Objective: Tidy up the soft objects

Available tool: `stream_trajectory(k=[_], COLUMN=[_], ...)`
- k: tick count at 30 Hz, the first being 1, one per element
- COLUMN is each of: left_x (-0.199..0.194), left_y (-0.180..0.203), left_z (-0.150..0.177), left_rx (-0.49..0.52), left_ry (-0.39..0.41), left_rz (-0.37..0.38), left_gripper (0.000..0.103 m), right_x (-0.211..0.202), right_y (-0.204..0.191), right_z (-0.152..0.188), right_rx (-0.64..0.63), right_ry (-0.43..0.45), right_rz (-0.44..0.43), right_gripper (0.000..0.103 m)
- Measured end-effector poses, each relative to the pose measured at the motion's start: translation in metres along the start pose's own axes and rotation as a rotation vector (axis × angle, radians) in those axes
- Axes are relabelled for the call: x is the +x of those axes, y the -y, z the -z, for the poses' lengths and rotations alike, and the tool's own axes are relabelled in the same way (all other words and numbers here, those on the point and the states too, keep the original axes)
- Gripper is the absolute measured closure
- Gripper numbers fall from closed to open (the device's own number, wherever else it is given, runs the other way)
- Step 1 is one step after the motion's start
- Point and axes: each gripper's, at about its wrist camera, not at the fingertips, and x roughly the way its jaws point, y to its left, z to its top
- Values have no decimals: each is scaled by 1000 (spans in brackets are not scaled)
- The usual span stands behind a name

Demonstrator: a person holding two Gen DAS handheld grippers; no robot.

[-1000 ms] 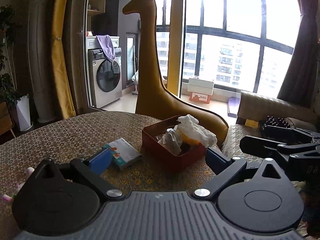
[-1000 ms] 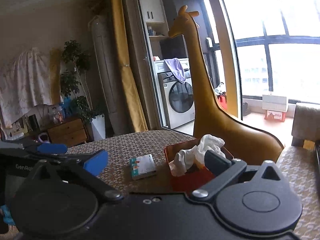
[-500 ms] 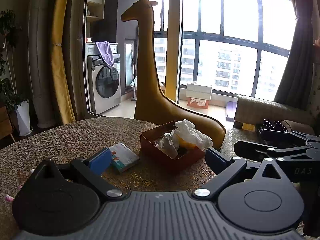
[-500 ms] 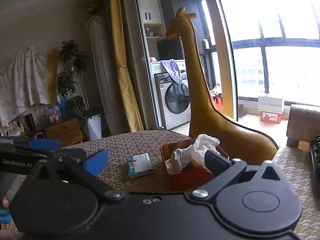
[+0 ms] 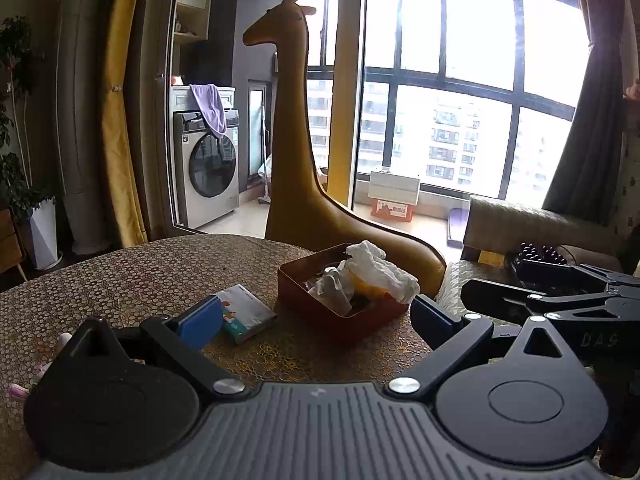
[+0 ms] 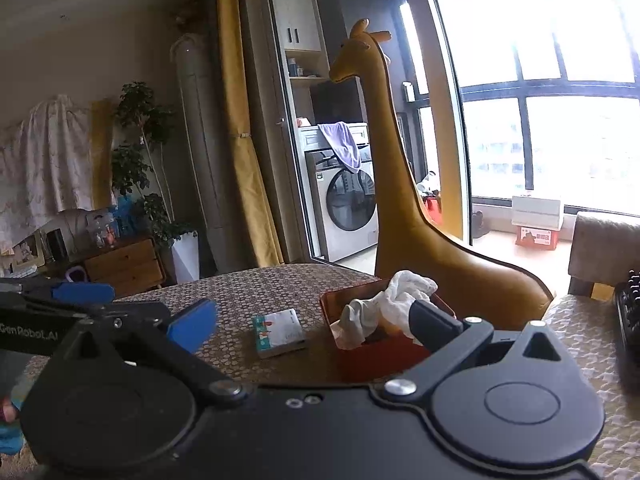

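Note:
A red box [image 5: 316,300] stands on the patterned table [image 5: 120,276], with crumpled white cloths [image 5: 376,268] and something yellow piled inside. It also shows in the right wrist view [image 6: 384,354], with the cloths [image 6: 400,300] heaped over its rim. My left gripper [image 5: 316,322] is open and empty, held back from the box. My right gripper [image 6: 312,322] is open and empty, also short of the box. The right gripper's body shows at the right edge of the left wrist view [image 5: 560,300].
A small tissue pack [image 5: 244,312] lies left of the box; it also shows in the right wrist view [image 6: 280,332]. A tall yellow giraffe figure [image 5: 296,160] stands behind the table. A cushioned seat [image 6: 580,328] is at the right. A pink-white item [image 5: 24,384] lies at the table's left.
Both grippers have drawn back and risen slightly; the box and tissue pack look a little farther and lower in view. Both jaws stay open.

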Motion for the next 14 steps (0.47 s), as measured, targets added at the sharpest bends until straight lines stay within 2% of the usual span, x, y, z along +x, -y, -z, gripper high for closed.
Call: stream_trajectory(k=[14], left_x=[-7], left_y=[-5], left_z=[2], left_rx=[-11], left_ry=[7], left_rz=[-15], left_gripper=[2], right_x=[1], right_y=[-3], right_z=[1], right_rx=[-3], right_ry=[0], right_rz=[-1], right_gripper=[0])
